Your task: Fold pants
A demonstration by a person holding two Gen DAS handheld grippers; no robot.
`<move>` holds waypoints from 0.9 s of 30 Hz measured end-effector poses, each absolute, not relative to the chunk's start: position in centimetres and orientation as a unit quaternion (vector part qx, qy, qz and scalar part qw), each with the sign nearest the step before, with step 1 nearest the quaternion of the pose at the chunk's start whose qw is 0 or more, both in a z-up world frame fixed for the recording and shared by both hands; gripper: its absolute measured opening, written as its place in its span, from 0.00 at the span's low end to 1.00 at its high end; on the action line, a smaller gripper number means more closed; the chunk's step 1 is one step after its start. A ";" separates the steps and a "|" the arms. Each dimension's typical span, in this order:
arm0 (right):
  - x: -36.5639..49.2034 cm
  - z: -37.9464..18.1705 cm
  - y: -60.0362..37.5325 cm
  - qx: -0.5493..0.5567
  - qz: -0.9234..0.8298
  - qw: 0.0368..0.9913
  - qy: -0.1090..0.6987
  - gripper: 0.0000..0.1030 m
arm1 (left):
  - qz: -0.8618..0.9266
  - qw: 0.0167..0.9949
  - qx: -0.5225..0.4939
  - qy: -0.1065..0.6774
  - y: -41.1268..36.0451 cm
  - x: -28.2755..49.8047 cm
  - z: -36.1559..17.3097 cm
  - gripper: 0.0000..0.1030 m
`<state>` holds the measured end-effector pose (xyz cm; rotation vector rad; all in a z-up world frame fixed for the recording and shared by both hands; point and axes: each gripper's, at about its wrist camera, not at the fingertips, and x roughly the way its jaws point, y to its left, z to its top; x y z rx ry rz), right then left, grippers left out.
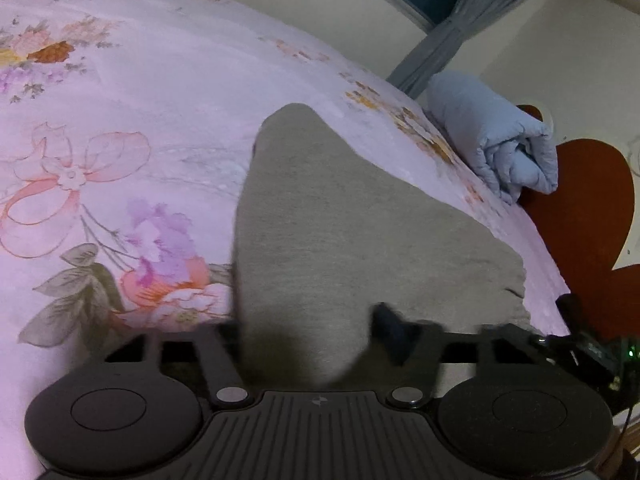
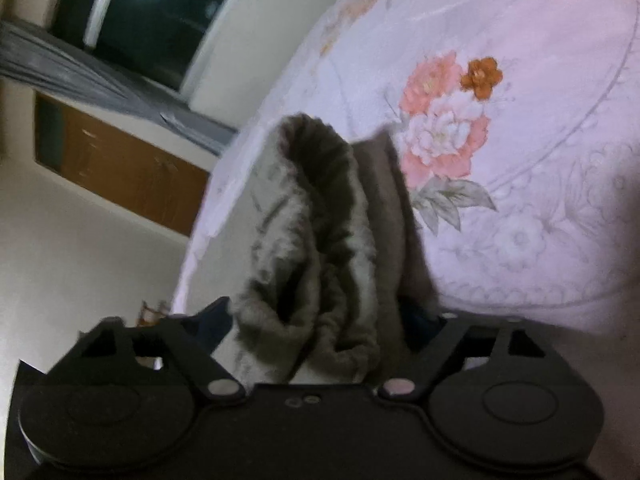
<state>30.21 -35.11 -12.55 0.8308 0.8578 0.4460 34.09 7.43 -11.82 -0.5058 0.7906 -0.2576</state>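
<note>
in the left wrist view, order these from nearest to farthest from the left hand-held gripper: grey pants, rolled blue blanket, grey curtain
1. grey pants: between the fingers of the left hand-held gripper, spreading ahead over the floral bedsheet.
2. rolled blue blanket: ahead to the right, at the bed's edge.
3. grey curtain: beyond the bed, upper right, by the window.
</note>
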 end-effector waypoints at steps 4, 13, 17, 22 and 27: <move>30.0 -10.5 -34.3 0.357 0.237 0.820 0.381 0.41 | -0.146 0.893 -0.241 0.351 8.1 33.6 -10.2 0.23; 34.1 -2.1 -32.0 0.323 0.313 0.840 0.303 0.38 | -0.158 0.915 -0.260 0.265 10.7 36.8 -4.2 0.23; 38.5 -1.0 -30.2 0.325 0.334 0.835 0.293 0.38 | -0.143 0.926 -0.253 0.241 13.1 40.0 -2.9 0.23; 43.1 -6.8 -28.6 0.374 0.329 0.802 0.329 0.37 | -0.114 0.924 -0.242 0.273 15.4 43.4 -6.9 0.23; 44.8 -15.4 -30.5 0.462 0.276 0.760 0.365 0.37 | -0.118 0.910 -0.250 0.309 15.7 45.0 -13.1 0.62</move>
